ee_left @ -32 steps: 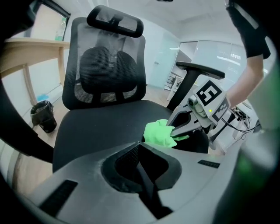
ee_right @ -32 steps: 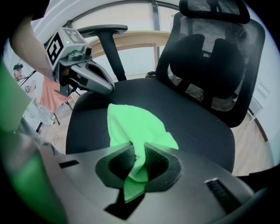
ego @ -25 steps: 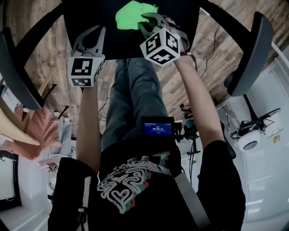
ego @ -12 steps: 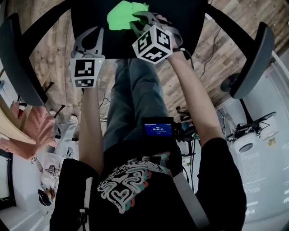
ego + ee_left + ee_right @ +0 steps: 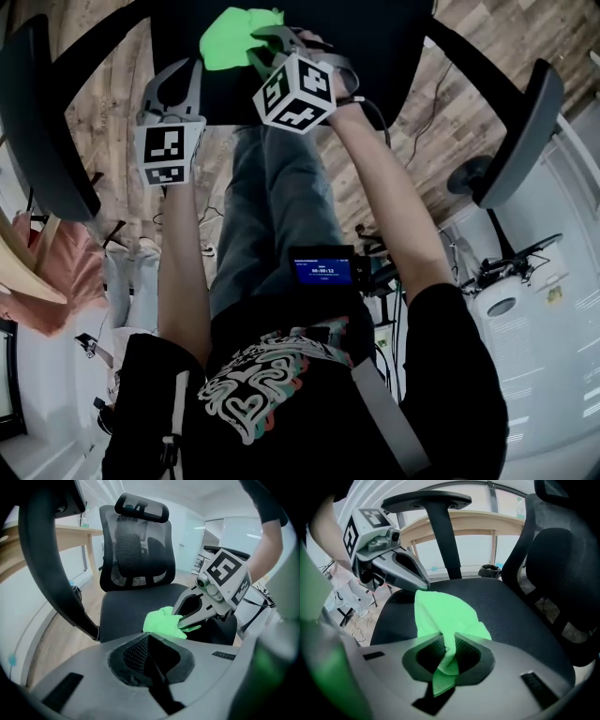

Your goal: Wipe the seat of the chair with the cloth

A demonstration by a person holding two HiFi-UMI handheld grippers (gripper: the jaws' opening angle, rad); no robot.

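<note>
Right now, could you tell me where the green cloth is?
Head view, top centre: the green cloth lies on the chair seat, pinched in the right gripper, left gripper close beside.

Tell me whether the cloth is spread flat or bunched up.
Bunched. The cloth is pinched between the right gripper's jaws, and the rest lies in crumpled folds on the seat.

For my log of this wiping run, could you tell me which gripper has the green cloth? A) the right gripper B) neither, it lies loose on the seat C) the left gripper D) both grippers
A: the right gripper has its jaws closed on a fold of the green cloth, while the left gripper is shut on nothing.
</note>
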